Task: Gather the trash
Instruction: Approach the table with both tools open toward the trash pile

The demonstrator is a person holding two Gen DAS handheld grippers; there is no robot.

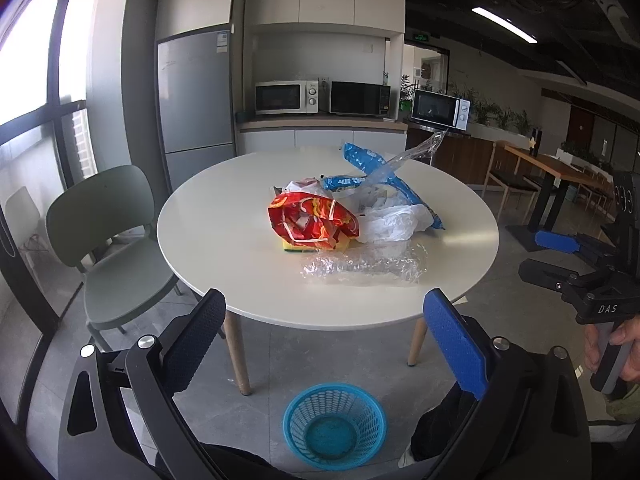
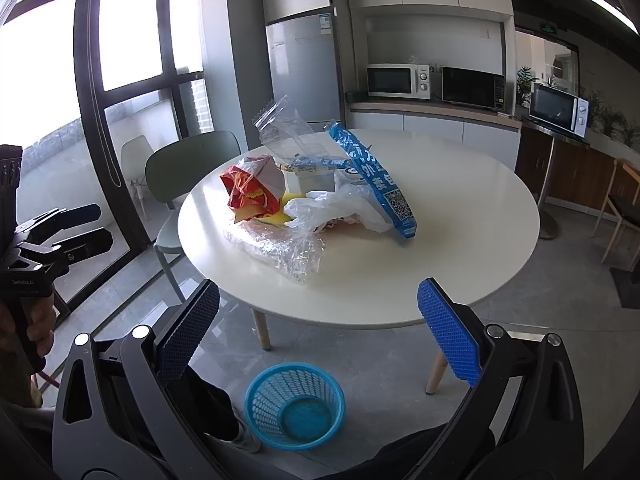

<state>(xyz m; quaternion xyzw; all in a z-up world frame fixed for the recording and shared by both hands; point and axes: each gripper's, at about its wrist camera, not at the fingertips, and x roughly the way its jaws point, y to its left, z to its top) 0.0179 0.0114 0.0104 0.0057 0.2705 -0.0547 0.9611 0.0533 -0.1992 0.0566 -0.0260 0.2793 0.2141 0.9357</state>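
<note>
A heap of trash lies in the middle of a round white table: a red snack bag, blue wrappers, a white plastic bag and crumpled clear plastic. On the floor before the table stands an empty blue mesh basket. My left gripper hovers open short of the table's near edge, above the basket. The right gripper is open too, level with it, holding nothing.
A green chair stands at the table's left. Behind are a fridge, a counter with microwaves, and wooden tables with chairs at the right. A person's hand grips the right tool's handle. Dark trouser legs sit beside the basket.
</note>
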